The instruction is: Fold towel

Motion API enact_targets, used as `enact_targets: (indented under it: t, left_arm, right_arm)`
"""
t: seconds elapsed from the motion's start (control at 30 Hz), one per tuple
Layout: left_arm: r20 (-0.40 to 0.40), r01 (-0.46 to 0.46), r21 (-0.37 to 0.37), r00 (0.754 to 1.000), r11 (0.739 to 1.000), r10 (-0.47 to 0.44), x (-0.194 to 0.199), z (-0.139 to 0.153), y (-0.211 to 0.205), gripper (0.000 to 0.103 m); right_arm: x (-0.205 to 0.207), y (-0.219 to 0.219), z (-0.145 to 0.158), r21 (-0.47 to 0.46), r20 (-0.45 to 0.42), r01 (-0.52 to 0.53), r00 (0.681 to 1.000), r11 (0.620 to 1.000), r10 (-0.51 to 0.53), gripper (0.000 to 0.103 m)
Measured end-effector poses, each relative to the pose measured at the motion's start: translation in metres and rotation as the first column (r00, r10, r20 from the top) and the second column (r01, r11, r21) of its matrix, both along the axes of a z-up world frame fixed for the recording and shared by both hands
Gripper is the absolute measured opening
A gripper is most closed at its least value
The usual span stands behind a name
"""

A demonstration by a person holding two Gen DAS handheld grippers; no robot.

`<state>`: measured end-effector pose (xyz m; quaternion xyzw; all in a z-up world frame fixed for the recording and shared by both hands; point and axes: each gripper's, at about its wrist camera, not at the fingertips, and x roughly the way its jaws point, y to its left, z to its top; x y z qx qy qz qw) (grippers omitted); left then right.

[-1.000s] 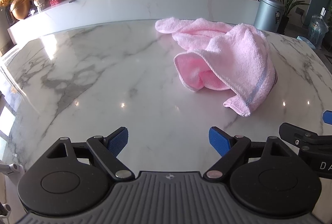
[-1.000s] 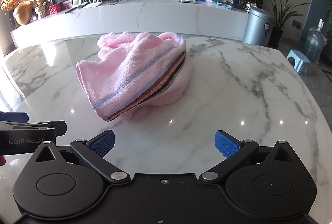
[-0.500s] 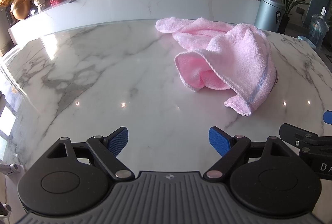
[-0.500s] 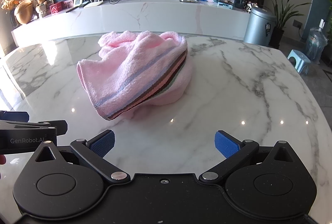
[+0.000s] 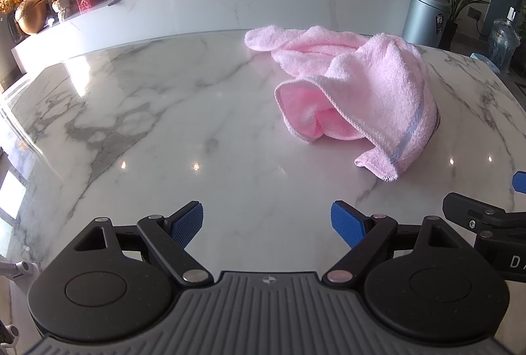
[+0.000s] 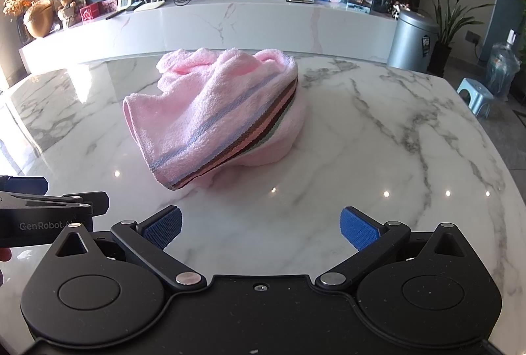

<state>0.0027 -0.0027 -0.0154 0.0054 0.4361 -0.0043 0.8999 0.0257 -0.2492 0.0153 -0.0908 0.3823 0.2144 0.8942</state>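
Observation:
A pink towel [image 5: 368, 91] with blue and brown stripes lies crumpled in a heap on the white marble table [image 5: 164, 131]. In the right wrist view the towel [image 6: 217, 114] sits just ahead, its striped hem corner pointing toward me. My left gripper [image 5: 266, 225] is open over bare marble, short of the towel and to its left. My right gripper [image 6: 261, 228] is open too, with nothing between its blue pads, a short way in front of the towel. Each gripper shows at the edge of the other's view.
A long marble sideboard [image 6: 230, 22] with ornaments, a router and pictures runs behind the table. A grey bin [image 6: 411, 39], a plant, a water bottle [image 6: 501, 65] and a small blue stool [image 6: 476, 95] stand on the floor to the right, past the table's curved edge.
Both grippers have edged very slightly forward toward the towel. The towel has not moved and both grippers stay open.

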Motion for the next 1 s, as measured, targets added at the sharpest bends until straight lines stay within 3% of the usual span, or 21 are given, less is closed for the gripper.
enact_targets:
  t: [0.13, 0.3, 0.4, 0.53, 0.73, 0.83, 1.0]
  left_arm:
    - [0.002, 0.017, -0.001, 1.000, 1.000, -0.017, -0.001, -0.002, -0.002, 0.085]
    - [0.002, 0.024, -0.012, 1.000, 1.000, -0.023, 0.000, -0.003, 0.000, 0.085]
    - [0.008, 0.025, -0.004, 1.000, 1.000, -0.025, 0.002, -0.003, 0.004, 0.061]
    - [-0.002, 0.023, -0.006, 1.000, 1.000, -0.023, 0.007, -0.001, 0.011, 0.061]
    - [0.050, 0.165, 0.031, 0.985, 0.986, -0.167, 0.019, 0.011, 0.007, 0.060]
    - [0.051, 0.207, 0.017, 0.977, 0.978, -0.207, 0.036, 0.013, 0.013, 0.059]
    - [0.037, 0.276, -0.025, 0.961, 0.961, -0.275, 0.059, 0.005, 0.015, 0.057]
  right_arm:
    - [0.001, 0.000, -0.002, -0.001, -0.005, 0.000, 1.000, 1.000, 0.000, 0.102]
    - [0.004, -0.002, -0.007, -0.020, -0.011, 0.006, 1.000, 1.000, -0.006, 0.092]
    - [0.005, -0.006, -0.008, -0.001, -0.026, -0.015, 1.000, 1.000, 0.015, 0.087]
    - [0.002, -0.005, 0.002, 0.042, -0.022, -0.065, 0.998, 0.997, 0.066, 0.084]
    - [-0.004, 0.012, 0.012, 0.075, -0.032, -0.146, 0.988, 0.986, 0.148, 0.079]
    - [-0.003, 0.020, 0.008, 0.079, -0.053, -0.165, 0.984, 0.983, 0.169, 0.071]
    - [0.000, 0.031, 0.005, 0.092, -0.068, -0.180, 0.980, 0.979, 0.186, 0.070]
